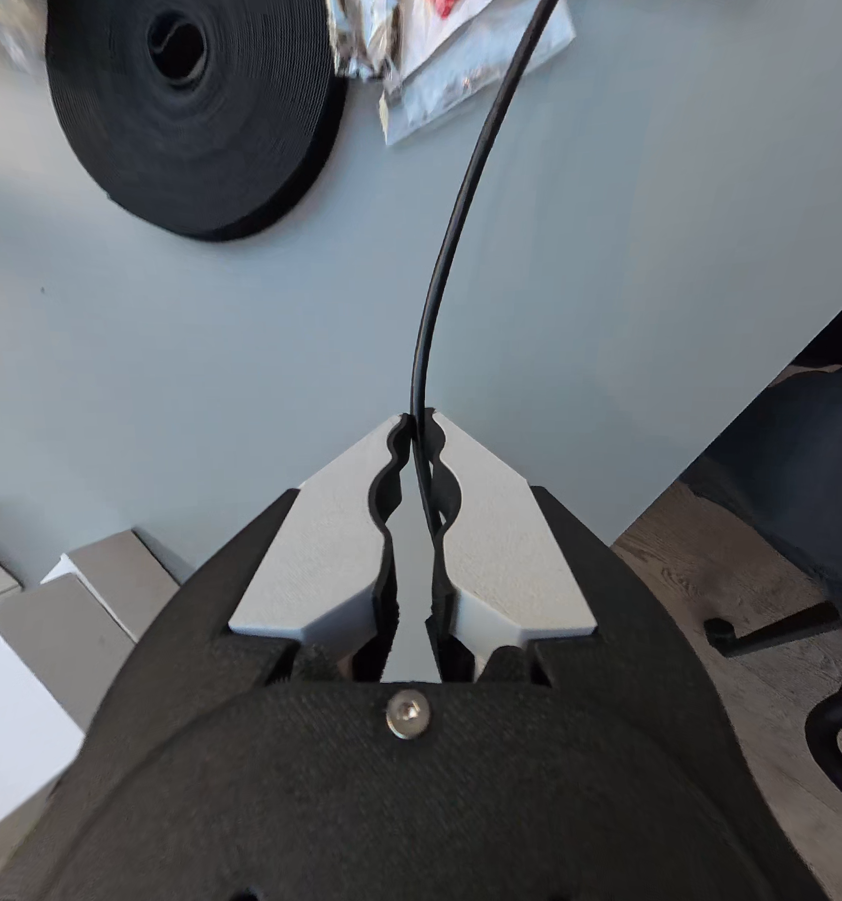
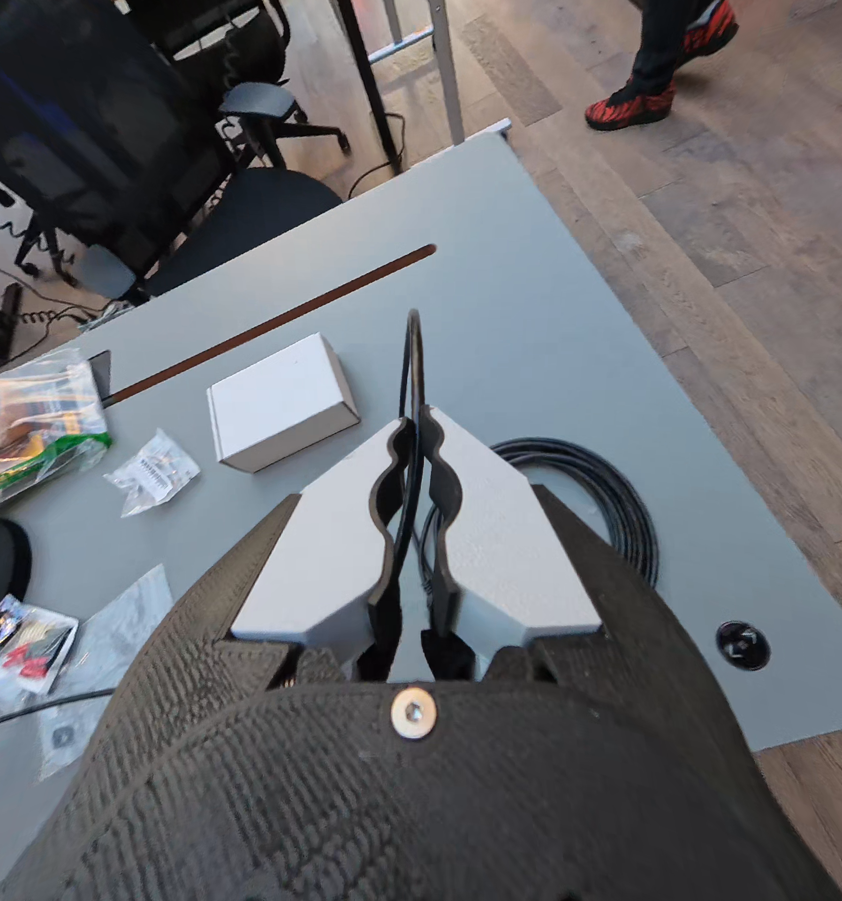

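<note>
My left gripper [image 1: 418, 420] is shut on a thin black cable [image 1: 462, 214] that runs from its fingertips up and away over the grey table [image 1: 214, 365]. My right gripper [image 2: 415, 415] is shut on a loop of the same kind of black cable [image 2: 413, 341], which sticks up past its tips. Under and right of the right gripper a coil of black cable [image 2: 604, 492] lies on the table [image 2: 531, 302]. A cable strand also crosses the table's lower left in the right wrist view [image 2: 29, 712].
A big roll of black tape [image 1: 190, 112] and plastic packets [image 1: 438, 58] lie at the back in the left view; white boxes [image 1: 53, 629] at lower left. In the right view: a white box [image 2: 282, 404], plastic bags [image 2: 34, 424], small packets [image 2: 153, 470], office chairs [image 2: 116, 122], a person's red shoe [image 2: 628, 109] on the floor. Across from one pair of fingers to the other is roughly 80 cm. The big roll of black tape [image 1: 190, 112] lies around 25 cm away from my left fingertips.
</note>
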Demonstrator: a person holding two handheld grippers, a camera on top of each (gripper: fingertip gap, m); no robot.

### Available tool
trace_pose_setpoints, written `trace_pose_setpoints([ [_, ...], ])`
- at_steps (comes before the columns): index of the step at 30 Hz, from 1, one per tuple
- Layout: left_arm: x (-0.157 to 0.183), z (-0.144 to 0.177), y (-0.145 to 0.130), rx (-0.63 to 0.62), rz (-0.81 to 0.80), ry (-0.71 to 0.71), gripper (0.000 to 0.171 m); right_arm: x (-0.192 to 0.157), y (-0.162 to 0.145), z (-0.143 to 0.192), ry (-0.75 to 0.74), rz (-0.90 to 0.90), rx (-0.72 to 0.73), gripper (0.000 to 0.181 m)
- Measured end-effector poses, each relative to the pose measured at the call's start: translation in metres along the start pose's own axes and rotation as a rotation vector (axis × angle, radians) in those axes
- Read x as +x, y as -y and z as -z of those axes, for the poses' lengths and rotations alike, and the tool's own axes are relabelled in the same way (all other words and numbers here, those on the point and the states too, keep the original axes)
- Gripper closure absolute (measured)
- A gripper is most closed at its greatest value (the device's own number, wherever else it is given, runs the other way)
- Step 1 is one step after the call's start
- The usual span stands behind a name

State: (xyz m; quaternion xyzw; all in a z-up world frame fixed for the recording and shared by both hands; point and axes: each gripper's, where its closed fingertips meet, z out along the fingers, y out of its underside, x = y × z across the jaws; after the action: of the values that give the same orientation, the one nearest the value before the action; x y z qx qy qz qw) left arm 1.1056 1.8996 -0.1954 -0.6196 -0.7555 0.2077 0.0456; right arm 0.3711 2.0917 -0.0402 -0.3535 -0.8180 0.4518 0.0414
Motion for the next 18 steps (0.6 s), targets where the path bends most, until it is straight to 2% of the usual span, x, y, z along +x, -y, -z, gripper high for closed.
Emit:
trace_pose_setpoints([
  [6, 0.009, -0.012, -0.063, -0.091, 0.011, -0.035, 0.169, -0.025, -0.081, 0.039, 0.081, -0.066, -0.093, 0.181],
  [9, 0.012, -0.026, -0.076, -0.108, 0.028, -0.06, 0.169, -0.024, -0.104, 0.063, 0.098, -0.146, -0.1, 0.181],
  [11, 0.011, -0.036, -0.075, -0.098, 0.046, -0.075, 0.169, -0.021, -0.12, 0.065, 0.097, -0.138, -0.121, 0.181],
  [14, 0.006, -0.048, -0.068, -0.084, 0.04, -0.096, 0.169, 0.03, -0.156, 0.056, -0.132, 0.046, -0.189, 0.181],
  [16, -0.001, -0.05, -0.066, -0.09, 0.018, -0.101, 0.169, 0.063, -0.185, 0.051, -0.24, 0.024, -0.217, 0.177],
  [18, -0.009, -0.046, -0.067, -0.092, 0.0, -0.098, 0.169, 0.072, -0.212, 0.043, -0.214, -0.096, -0.23, 0.149],
])
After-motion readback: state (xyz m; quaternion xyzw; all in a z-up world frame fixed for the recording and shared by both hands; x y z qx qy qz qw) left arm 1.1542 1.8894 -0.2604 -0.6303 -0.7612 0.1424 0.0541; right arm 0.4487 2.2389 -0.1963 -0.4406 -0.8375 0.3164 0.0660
